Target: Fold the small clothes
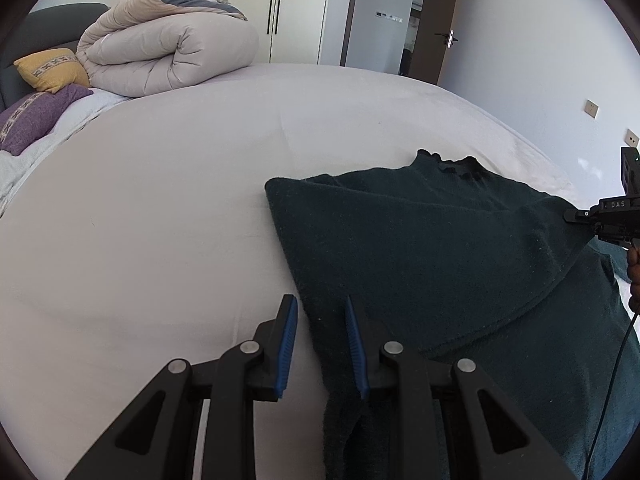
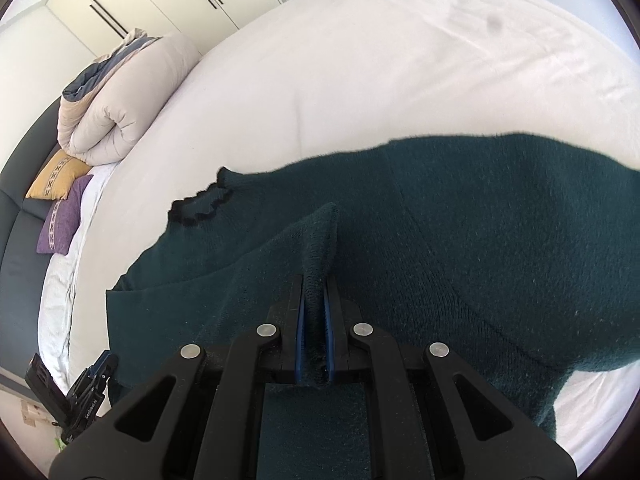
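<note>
A dark green knit sweater (image 1: 420, 240) (image 2: 480, 220) with a black frilled collar (image 1: 452, 164) (image 2: 200, 206) lies spread on the white bed sheet (image 1: 160, 200). My right gripper (image 2: 316, 284) is shut on a raised fold of the sweater, which stands up between its blue pads. In the left wrist view this gripper (image 1: 570, 214) pulls the cloth up at the far right. My left gripper (image 1: 320, 304) stands open over the sweater's near left edge. The cloth lies against the right pad, and white sheet shows beside the left pad.
A rolled beige duvet (image 1: 168, 52) (image 2: 120, 112) sits at the head of the bed, with a yellow pillow (image 1: 52, 68) and a purple pillow (image 1: 36, 116) beside it. White wardrobes (image 1: 248, 4) and a door (image 1: 444, 32) stand behind. A person's hand (image 1: 634, 268) holds the right gripper.
</note>
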A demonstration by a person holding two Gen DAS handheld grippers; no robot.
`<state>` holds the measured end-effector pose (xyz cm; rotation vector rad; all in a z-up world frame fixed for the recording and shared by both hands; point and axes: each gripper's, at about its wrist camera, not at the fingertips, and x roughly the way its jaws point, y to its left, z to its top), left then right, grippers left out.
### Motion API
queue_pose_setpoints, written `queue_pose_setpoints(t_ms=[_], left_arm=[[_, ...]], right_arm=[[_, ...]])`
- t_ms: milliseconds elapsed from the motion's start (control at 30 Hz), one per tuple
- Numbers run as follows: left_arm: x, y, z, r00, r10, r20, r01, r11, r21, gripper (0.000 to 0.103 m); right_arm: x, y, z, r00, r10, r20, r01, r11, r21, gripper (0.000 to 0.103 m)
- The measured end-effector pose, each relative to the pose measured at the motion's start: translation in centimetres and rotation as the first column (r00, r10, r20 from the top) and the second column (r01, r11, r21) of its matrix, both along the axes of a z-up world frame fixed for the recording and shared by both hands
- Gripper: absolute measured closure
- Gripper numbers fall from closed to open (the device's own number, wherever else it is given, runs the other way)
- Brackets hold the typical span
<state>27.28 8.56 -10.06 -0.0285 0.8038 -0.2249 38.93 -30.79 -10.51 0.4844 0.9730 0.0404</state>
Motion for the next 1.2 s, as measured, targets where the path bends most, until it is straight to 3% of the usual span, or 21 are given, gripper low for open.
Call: queue_pose_setpoints(t_ms=[267, 367, 433, 567, 667, 767, 867, 933, 1033, 1133, 1200], left_arm=[[0.1, -0.3, -0.2, 1.0, 0.002, 0.0, -0.002, 1.0, 0.009, 0.076], [0.3, -0.7, -0.6, 1.0, -0.007, -0.02, 0.008, 1.0, 0.026, 0.076], [0.3, -0.8, -0.6, 1.0, -0.007, -0.021, 0.007, 0.999, 0.032, 0.076], [0.5, -0.6, -0.6, 1.0, 0.0, -0.029, 0.001, 1.0, 0.021, 0.075], [0.3, 0.9, 0.3, 0.999, 0.037, -0.002, -0.037, 0.998, -0.045, 0.075], [0.4, 3.3, 1.5, 0.994, 0.108, 0.033, -0.104, 0.989, -0.109, 0.075], [0.5, 5.1, 1.8, 0.987, 0.154, 0.034, -0.144, 0.969, -0.201, 0.076], [0.5, 5.0, 1.9, 0.989, 0.144, 0.04, -0.132, 0.967, -0.217, 0.076], [0.1, 2.7, 2.2, 0.995, 0.071, 0.072, -0.059, 0.986, -0.157, 0.076], [-0.4, -0.9, 1.6, 0.997, -0.016, 0.079, 0.015, 1.0, 0.004, 0.075], [-0.2, -2.6, 0.4, 0.999, -0.031, 0.042, 0.025, 0.99, 0.136, 0.075]], right_arm=[[-0.5, 0.3, 2.0, 0.995, 0.033, 0.098, -0.025, 0.996, -0.081, 0.096], [0.0, 0.2, 0.5, 0.998, 0.033, 0.052, -0.026, 0.991, -0.133, 0.096], [0.7, -0.2, -1.8, 0.999, 0.03, -0.032, -0.034, 0.992, -0.122, 0.096], [0.0, -1.6, -2.1, 1.0, -0.013, -0.012, 0.013, 0.999, -0.029, 0.092], [-0.4, -2.3, -1.4, 0.998, -0.059, -0.035, 0.059, 0.998, -0.011, 0.089], [-1.6, -2.2, 0.9, 0.994, -0.103, 0.027, 0.105, 0.993, -0.045, 0.085], [-2.1, -1.2, 2.6, 0.996, -0.046, 0.074, 0.046, 0.999, 0.007, 0.085], [-1.9, 0.3, 2.9, 0.996, 0.025, 0.084, -0.028, 0.999, 0.039, 0.085], [-1.1, 2.0, 1.5, 0.994, 0.093, 0.054, -0.097, 0.992, 0.078, 0.085], [-0.7, 2.5, -2.8, 0.993, 0.086, -0.086, -0.074, 0.988, 0.139, 0.085], [-1.9, 2.9, -2.5, 0.998, 0.067, -0.011, -0.065, 0.992, 0.111, 0.085]])
